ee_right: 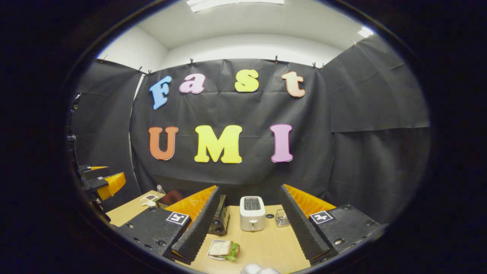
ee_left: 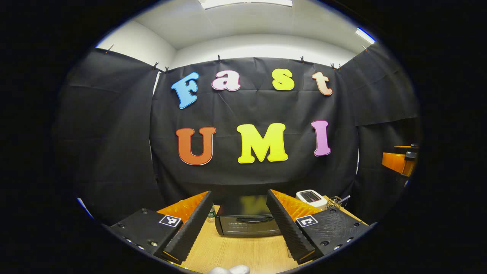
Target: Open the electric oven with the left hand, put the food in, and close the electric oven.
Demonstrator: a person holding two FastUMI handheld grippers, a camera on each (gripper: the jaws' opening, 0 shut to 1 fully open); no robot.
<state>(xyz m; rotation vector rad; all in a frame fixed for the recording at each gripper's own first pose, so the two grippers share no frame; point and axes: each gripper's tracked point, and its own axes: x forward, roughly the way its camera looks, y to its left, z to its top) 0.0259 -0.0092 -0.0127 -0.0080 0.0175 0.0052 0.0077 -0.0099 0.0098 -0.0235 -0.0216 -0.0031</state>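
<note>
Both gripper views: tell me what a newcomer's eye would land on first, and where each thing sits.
In the left gripper view, the dark boxy electric oven with its glass door shut stands on the pale wooden table, straight ahead between the open left gripper. In the right gripper view, a white two-slot toaster stands mid-table, and a sandwich with green lettuce on a small tray lies nearer, just inside the open right gripper.

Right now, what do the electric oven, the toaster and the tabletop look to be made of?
Electric oven: apparently dark metal casing with a glossy top that mirrors the wall; its door looks like tinted glass. Toaster: smooth white shell, probably plastic, though painted metal is possible. Tabletop: pale wood or wood-look laminate, matte, with faint straight grain.
</note>
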